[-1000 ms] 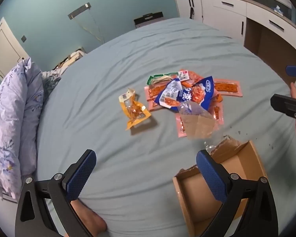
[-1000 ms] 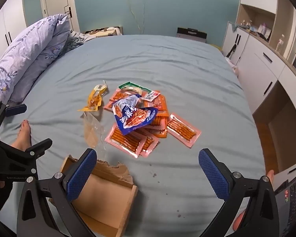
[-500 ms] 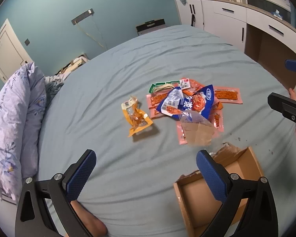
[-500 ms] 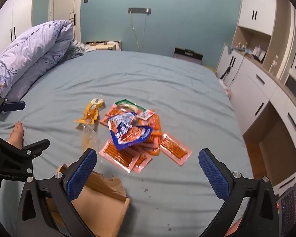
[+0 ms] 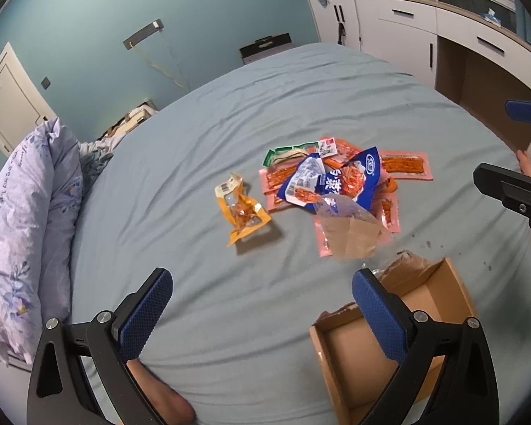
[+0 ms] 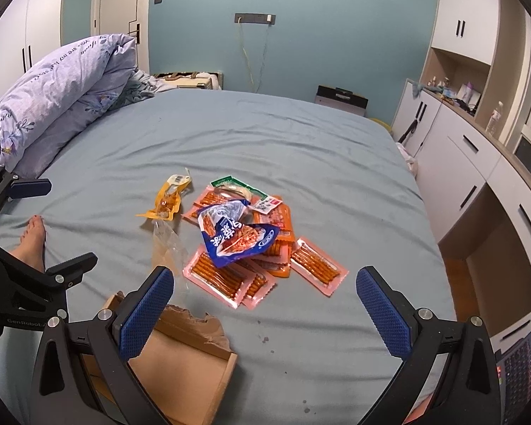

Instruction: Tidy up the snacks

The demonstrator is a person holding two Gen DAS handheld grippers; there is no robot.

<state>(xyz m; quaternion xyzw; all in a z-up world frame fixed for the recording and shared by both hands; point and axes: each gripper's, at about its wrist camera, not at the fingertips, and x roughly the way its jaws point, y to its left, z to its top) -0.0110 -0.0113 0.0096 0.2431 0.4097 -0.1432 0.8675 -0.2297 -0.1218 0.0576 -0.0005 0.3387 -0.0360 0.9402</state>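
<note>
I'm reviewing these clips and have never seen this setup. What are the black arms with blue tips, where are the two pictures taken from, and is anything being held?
A person holds a two-finger tool in each hand, each with its own camera looking along the fingers. One picture shows the left hand-held gripper, the other the right hand-held gripper. Both are open and hold nothing. On the bed lie a pile of snack packets, a yellow packet set apart, and an open cardboard box.

At frame centre, a blue-and-white printed snack bag [image 6: 235,235] tops pink packets of orange sticks [image 6: 315,264]; left, a yellow pouch [image 5: 242,209]; lower, a plain brown cardboard box [image 5: 400,336]; grey-blue bedsheet [image 6: 265,134]; upper left, lavender floral duvet [image 6: 67,81].
</note>
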